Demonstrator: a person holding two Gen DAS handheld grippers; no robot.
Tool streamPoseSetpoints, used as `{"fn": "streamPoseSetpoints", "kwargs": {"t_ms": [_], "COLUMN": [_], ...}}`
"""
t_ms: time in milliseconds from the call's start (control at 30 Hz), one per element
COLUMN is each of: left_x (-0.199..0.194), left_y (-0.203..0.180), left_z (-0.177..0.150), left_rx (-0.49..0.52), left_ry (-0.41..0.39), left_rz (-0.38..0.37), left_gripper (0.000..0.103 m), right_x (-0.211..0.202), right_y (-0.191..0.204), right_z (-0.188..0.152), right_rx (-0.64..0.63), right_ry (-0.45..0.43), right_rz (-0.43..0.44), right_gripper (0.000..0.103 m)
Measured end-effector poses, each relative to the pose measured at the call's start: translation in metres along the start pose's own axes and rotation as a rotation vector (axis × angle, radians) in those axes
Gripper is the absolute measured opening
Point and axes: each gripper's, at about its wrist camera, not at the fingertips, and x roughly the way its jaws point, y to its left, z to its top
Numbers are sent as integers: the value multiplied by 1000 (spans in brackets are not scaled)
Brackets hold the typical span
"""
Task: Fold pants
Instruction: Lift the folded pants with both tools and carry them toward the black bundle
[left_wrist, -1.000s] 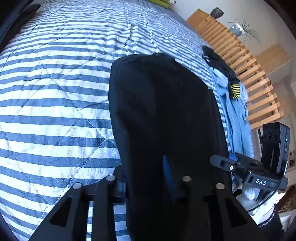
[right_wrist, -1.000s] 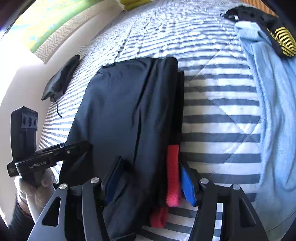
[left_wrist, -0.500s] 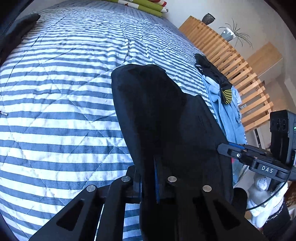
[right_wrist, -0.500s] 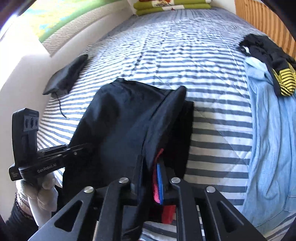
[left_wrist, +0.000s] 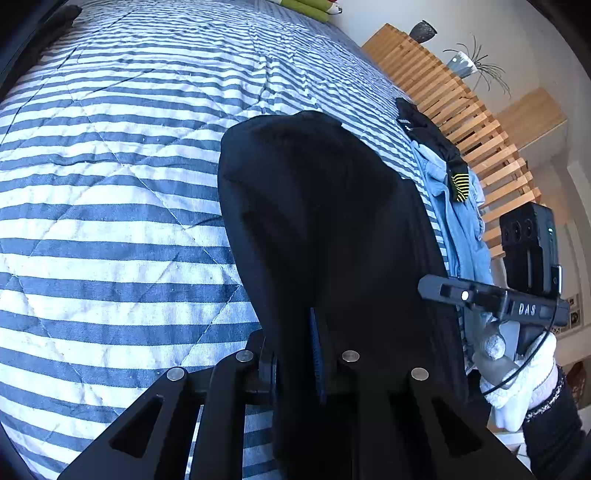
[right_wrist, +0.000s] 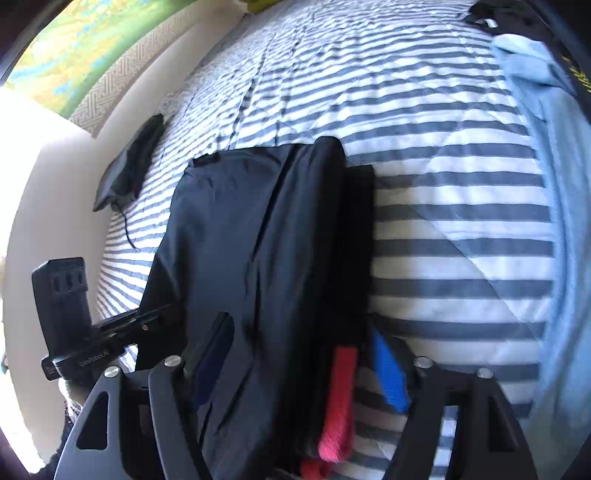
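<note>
Now black pants (right_wrist: 258, 236) between right gripper's (right_wrist: 299, 365) just-opened jaws, on striped bed (right_wrist: 443, 184)

i saw black pants (right_wrist: 258, 236) with a red waistband strip (right_wrist: 338, 402) on the blue-and-white striped quilt (left_wrist: 110, 206). blue pads (right_wrist: 388, 373) lined my black right gripper (right_wrist: 299, 369); a pale blue garment (right_wrist: 561, 184) lay beside.

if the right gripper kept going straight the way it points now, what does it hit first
Probably the black pants: the right gripper, jaws apart and just opening, already has the folded fabric between its fingers, lying on the striped bedspread. Depth is hard to judge.
</note>
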Motion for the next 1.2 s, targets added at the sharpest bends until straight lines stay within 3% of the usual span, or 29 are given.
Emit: {"fn": "streamPoseSetpoints", "kwargs": {"t_ms": [67,100,233,267,300,333,567,733,933,1033,1200], "left_x": [2,2,-1,-2,-4,-7,-38,-23,-7,6,-9], "left_y": [2,4,-1,-5,-9,-14,-38,-20,0,0,-8], "left_z": [1,1,-1,-1,0,1,10,9,12,13,15], "left_rx": [-20,-36,-50,-43,-32,-21,39,-3,-50,-52,-37], "left_ry": [-2,-8,-35,-40,-45,-52,-104,-55,-20,-3,-19], "left_rz": [-9,-16,-9,3,11,22,46,67,65,61,50], "left_gripper": [15,15,14,13,11,9,8,9,21,26,11], "right_x": [3,3,-8,-9,-11,-13,-35,-24,-13,-5,-12], "right_y": [15,17,4,4,6,10,32,7,-14,-5,0], "right_z": [-6,-9,-16,-17,-19,-20,-20,-26,-43,-40,-37], "right_rx": [-94,-102,-5,5,12,13,-27,37,89,83,130], "right_ry": [14,14,-12,-22,-33,-45,-89,-26,17,-12,-67], "right_rz": [-61,-60,48,47,38,24,16,-13,119,127,123], "right_gripper": [64,53,33,31,19,17,14,31,39,35,21]}}
